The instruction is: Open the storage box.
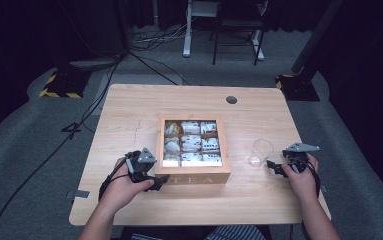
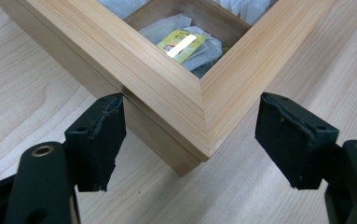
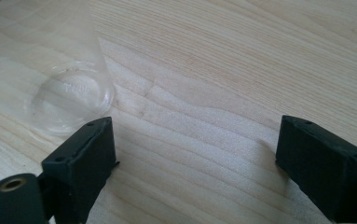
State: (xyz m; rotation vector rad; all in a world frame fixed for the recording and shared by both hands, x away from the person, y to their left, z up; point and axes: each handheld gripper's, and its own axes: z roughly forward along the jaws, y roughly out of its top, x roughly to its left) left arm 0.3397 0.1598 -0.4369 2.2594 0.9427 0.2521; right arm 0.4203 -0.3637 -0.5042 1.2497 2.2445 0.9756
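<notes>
Two hands come up from the bottom edge of the high view, one gripper in each. At lower left, the left gripper [image 1: 160,184] sits against the near left corner of the wooden tea box [image 1: 194,176]; in its own view the jaws are spread wide, that corner [image 2: 204,154] standing between them, neither pad clearly touching it. At lower right, the right gripper [image 1: 274,168] is also spread, with bare wood between its jaws and one clear plastic cup [image 1: 261,152] just beside its left jaw. One box, nine compartments in three rows of three, holds packed tea bags [image 1: 191,144]. All of this rests on a pale wooden table [image 1: 129,130] mid-frame, on grey carpet [image 1: 24,150], with cables [image 1: 149,65] and dark stands toward the top.
</notes>
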